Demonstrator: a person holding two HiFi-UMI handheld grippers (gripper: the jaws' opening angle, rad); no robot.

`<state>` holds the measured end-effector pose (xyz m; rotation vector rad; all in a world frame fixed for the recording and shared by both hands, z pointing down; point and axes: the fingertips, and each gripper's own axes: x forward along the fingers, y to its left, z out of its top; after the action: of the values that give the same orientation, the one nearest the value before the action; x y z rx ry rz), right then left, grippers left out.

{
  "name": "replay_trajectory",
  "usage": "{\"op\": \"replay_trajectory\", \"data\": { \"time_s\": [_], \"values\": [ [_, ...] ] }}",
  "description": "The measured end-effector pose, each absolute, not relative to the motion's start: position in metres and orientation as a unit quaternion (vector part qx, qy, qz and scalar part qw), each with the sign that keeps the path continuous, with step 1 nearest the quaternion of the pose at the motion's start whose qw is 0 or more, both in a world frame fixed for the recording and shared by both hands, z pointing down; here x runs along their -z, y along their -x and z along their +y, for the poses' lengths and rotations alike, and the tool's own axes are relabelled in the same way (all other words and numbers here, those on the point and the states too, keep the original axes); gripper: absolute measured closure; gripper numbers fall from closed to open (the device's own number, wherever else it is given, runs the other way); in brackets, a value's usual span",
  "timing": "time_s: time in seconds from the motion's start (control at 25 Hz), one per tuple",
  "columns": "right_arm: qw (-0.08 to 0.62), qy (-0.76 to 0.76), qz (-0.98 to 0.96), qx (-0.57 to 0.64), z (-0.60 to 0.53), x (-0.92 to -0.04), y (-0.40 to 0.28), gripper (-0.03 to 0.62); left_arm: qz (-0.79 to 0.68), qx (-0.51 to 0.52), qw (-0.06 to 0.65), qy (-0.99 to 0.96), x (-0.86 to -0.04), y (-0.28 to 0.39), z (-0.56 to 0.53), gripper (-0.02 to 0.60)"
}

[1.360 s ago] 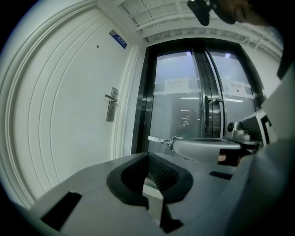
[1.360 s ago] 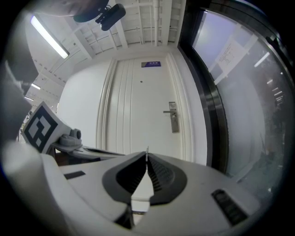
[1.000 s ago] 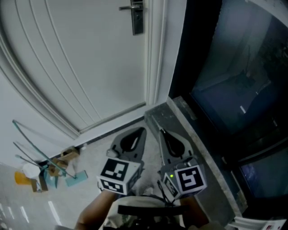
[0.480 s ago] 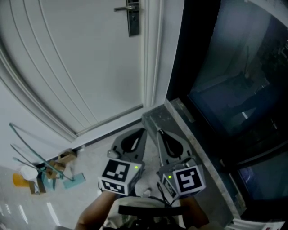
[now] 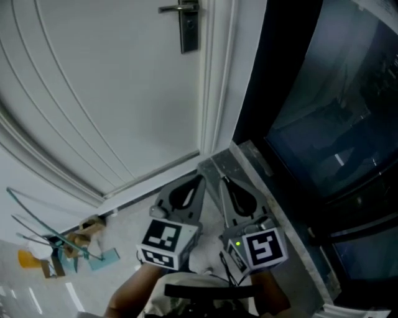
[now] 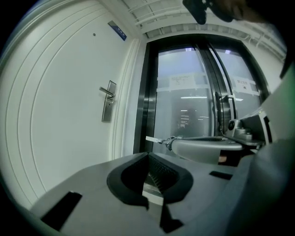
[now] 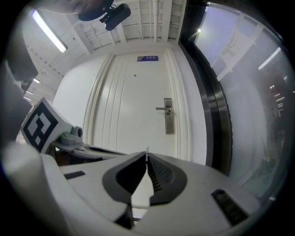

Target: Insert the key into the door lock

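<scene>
Right gripper view: right hand-held gripper point(image 7: 146, 155) pinches key point(image 7: 147, 150).

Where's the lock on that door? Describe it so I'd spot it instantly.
Find the white door. On its right edge, toward the dark glass wall, sits a narrow upright metal lock plate with a lever handle pointing left. It is the only grey metal on the white grooved panel.

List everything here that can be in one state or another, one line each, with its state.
Door: closed in its frame.
Handle: level, not pressed down.
Lock: no key in it.
Key: clamped in the right gripper, blade sticking out ahead, away from the lock.
Right gripper: shut on the key.
Left gripper: shut, nothing in it.
</scene>
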<state>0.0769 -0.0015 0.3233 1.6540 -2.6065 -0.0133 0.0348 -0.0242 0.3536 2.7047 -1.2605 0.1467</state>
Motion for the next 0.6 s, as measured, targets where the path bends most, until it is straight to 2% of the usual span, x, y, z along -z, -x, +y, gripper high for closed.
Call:
{"op": "replay_trajectory", "data": {
  "time_s": [0.16,0.6],
  "values": [
    [0.034,-0.541,-0.841,0.002,-0.037,-0.325,-0.062,0.577,-0.413,-0.044,0.09,-0.905,-0.351,-0.02,-0.061,0.572],
    [0.053,-0.563,-0.825,0.018,-0.121,-0.31,-0.022,0.577,-0.387,-0.035,0.069,-0.919,-0.335,0.018,-0.149,0.572]
  ]
}}
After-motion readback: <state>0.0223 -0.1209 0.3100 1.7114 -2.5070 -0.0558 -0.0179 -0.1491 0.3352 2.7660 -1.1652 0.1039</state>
